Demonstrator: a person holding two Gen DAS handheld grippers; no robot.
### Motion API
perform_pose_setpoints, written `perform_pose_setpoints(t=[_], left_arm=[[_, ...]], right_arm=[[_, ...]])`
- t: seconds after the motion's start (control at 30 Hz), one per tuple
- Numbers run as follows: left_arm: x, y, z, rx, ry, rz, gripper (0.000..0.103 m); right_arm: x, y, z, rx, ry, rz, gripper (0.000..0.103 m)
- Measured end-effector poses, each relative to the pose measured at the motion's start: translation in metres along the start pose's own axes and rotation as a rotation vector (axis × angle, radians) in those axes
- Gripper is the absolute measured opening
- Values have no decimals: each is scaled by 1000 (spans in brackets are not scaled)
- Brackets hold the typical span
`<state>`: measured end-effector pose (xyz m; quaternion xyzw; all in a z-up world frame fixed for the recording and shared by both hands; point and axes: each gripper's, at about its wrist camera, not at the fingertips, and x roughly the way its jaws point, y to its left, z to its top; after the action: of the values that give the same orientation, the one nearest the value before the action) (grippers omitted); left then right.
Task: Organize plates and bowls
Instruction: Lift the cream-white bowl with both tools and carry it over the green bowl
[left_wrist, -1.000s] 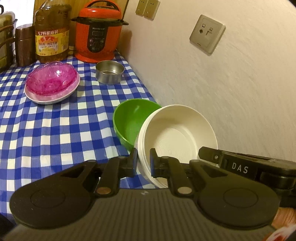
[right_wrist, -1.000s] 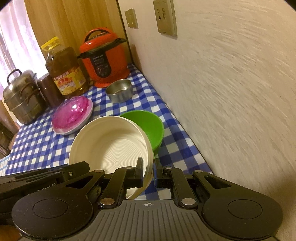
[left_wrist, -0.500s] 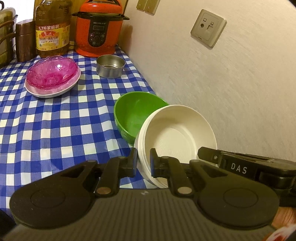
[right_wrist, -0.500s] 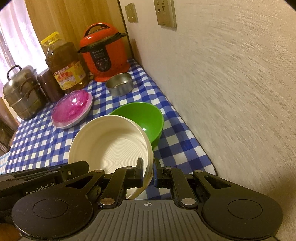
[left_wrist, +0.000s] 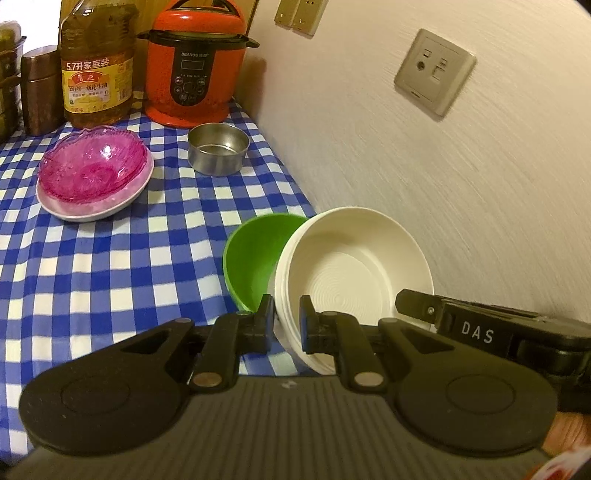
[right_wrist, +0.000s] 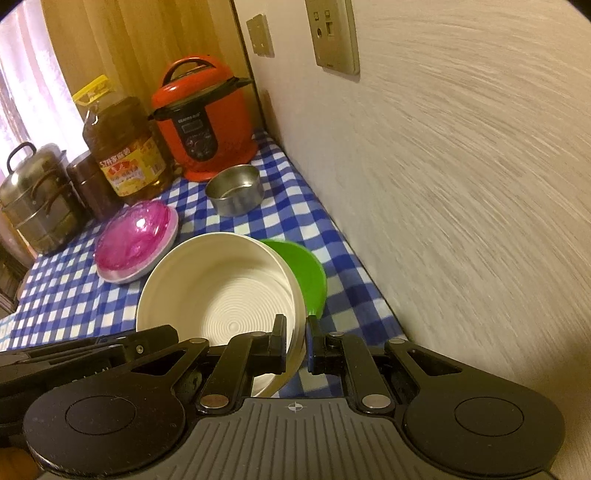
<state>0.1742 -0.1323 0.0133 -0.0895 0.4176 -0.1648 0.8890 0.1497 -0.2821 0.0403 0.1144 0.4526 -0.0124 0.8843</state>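
The white bowl (left_wrist: 354, 273) hangs tilted in the air close to the wall, its ribbed inside turned toward both cameras, carried by its rim from two sides. The left gripper (left_wrist: 287, 323) has its jaws clamped on the near left part of the rim; the right gripper (right_wrist: 295, 341) has its jaws clamped on the rim's opposite edge. What looks like more than one rim line in the left view suggests a small stack, though I cannot tell for certain. Just behind and below it sits the green bowl (left_wrist: 255, 258) on the blue checked tablecloth (left_wrist: 110, 266), partly hidden by the white one. Farther off a pink glass bowl (left_wrist: 92, 168) rests in a pale plate (left_wrist: 92, 210), a small steel bowl (left_wrist: 218, 153) stands beside it, and a red cooker (left_wrist: 195, 66) and an oil bottle (left_wrist: 98, 62) line the back.

The step in hand looks like carrying the white bowl over to nest with the green one. The next move calls for levelling it, centring it above the green rim, lowering with both hands together, then loosening both grips only once it is seated, keeping clear of the wall
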Motion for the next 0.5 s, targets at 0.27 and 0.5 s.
perform_pose_setpoints(t=[0.27, 0.5], left_arm=[[32, 7, 26, 2, 10, 5, 12], [60, 15, 32, 10, 50, 8, 12]], right_arm=[[34, -7, 20, 3, 5, -3, 10], [64, -14, 25, 9, 40, -8, 10]])
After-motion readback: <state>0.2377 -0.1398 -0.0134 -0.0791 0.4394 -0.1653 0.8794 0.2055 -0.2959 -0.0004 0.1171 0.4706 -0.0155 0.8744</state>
